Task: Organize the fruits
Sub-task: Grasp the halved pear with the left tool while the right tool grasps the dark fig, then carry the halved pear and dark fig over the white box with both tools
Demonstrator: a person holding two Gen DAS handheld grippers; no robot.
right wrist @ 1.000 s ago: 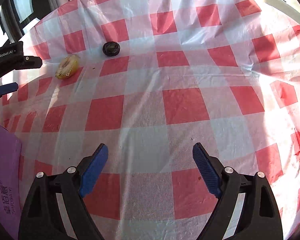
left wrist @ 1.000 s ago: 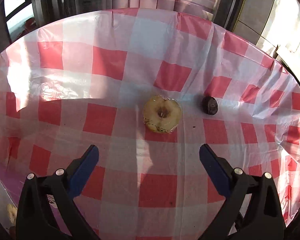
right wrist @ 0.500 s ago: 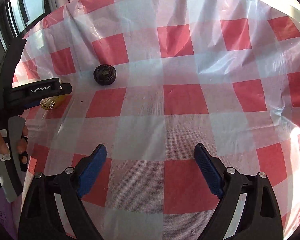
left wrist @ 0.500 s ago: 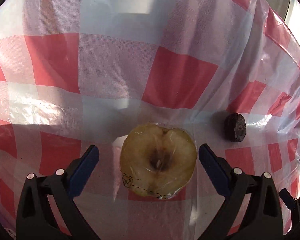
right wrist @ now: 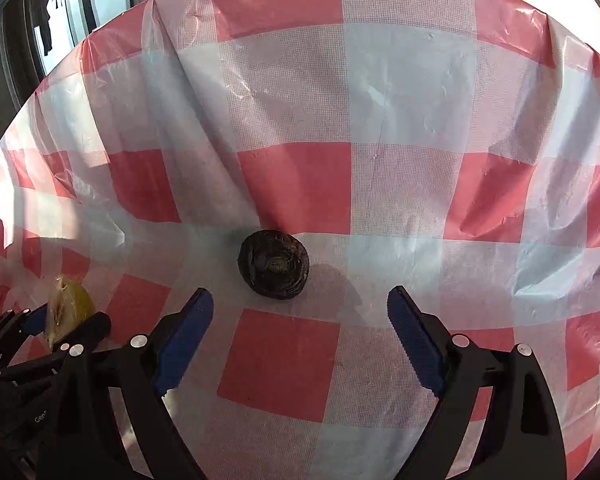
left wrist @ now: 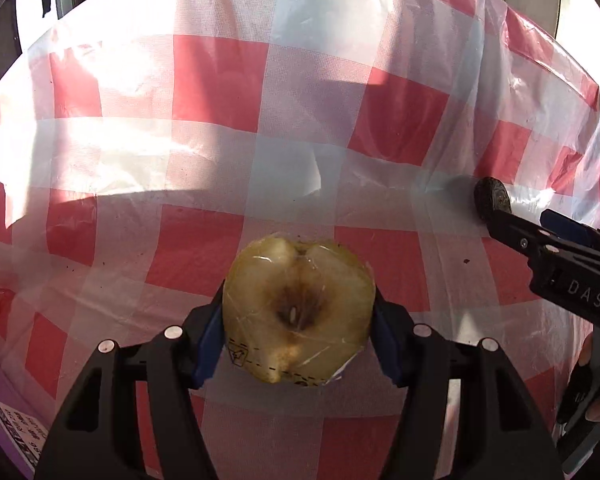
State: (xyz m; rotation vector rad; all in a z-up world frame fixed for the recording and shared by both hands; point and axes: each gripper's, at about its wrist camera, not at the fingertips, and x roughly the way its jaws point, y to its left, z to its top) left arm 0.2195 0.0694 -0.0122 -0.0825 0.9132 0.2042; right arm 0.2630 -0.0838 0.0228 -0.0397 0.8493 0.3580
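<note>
A plastic-wrapped apple half (left wrist: pixel 298 312), cut face up, sits between the blue pads of my left gripper (left wrist: pixel 298 320), which is shut on it at the red-and-white checked tablecloth (left wrist: pixel 220 80). A small dark wrinkled fruit (right wrist: pixel 274 264) lies on the cloth just ahead of my right gripper (right wrist: pixel 300 312), which is open and empty. The dark fruit also shows in the left wrist view (left wrist: pixel 491 197), partly behind the right gripper's finger. The apple half shows at the left edge of the right wrist view (right wrist: pixel 66 308).
The cloth is creased and rises in folds at the back (right wrist: pixel 172 60). A purple object with a label (left wrist: pixel 12 428) sits at the near left edge. Windows and dark frames stand behind the table.
My left gripper has closed its jaws onto the apple half. My right gripper has moved forward and left up to the dark fruit, jaws still open.
</note>
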